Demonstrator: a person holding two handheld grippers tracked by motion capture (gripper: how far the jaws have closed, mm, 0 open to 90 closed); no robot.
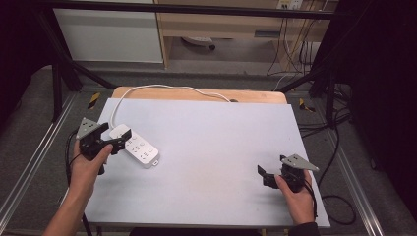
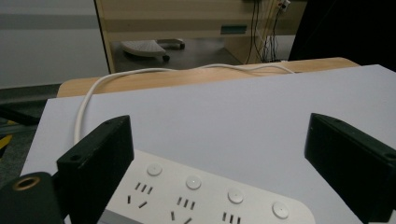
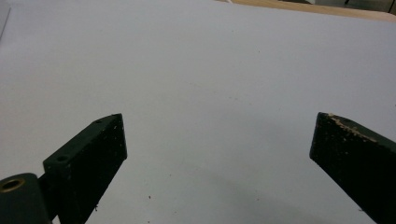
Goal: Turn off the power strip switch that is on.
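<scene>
The left gripper (image 1: 112, 134) hangs over the near-left part of the table, its jaws spread wide around one end of a white power strip (image 1: 139, 149). In the left gripper view the power strip (image 2: 201, 196) lies between and just beneath the two black jaws, its round buttons and socket slots facing up; I cannot tell whether either jaw touches its sides. The step in hand looks like the reach for a grasp — the jaws bracket the strip but have not closed on it. The next move probably calls for lowering a little, squaring the jaws to the long sides of the strip and pressing them in evenly, since the smooth casing could slip or swivel if caught at a corner.

The strip's white cord (image 1: 162, 88) runs from its far-left end, loops toward the far edge of the table and trails off past the middle; it may drag when the strip is lifted.

Further right, the table is covered by a pale grey board (image 1: 221, 147), bare apart from the strip, with a strip of wooden tabletop (image 1: 255, 96) showing along its far side.

At the near right the right gripper (image 1: 263, 175) sits low over the board in the person's hand, jaws also spread and holding nothing — it appears to be waiting.

Beyond the table there is a dark metal frame, grey floor, a wooden cabinet and hanging cables at the far right.
</scene>
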